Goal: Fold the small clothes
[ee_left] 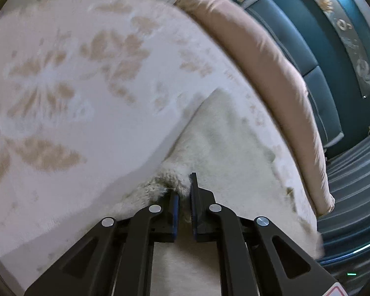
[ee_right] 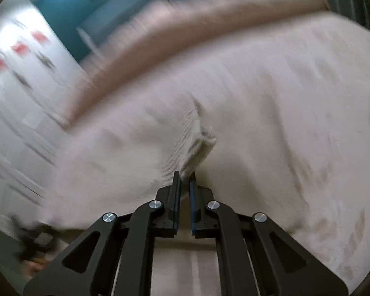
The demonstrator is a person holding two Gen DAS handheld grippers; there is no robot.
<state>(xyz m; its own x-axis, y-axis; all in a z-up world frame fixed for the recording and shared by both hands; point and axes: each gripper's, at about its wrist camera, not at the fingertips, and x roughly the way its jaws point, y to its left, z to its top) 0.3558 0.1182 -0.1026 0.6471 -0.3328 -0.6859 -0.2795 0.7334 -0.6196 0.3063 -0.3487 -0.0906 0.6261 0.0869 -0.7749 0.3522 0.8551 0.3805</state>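
Left gripper (ee_left: pixel 183 192) jaws nearly together, clamped on a fuzzy edge of the cream fleece garment (ee_left: pixel 224 138), which runs forward and right from the fingertips across the leaf-print bedspread (ee_left: pixel 69 79), short of the tan bolster (ee_left: pixel 266 56). Right gripper (ee_right: pixel 184 181) likewise pinched on a ribbed, bunched edge of the same garment (ee_right: pixel 197 133), fabric rising straight ahead of the tips; this view is motion-blurred.
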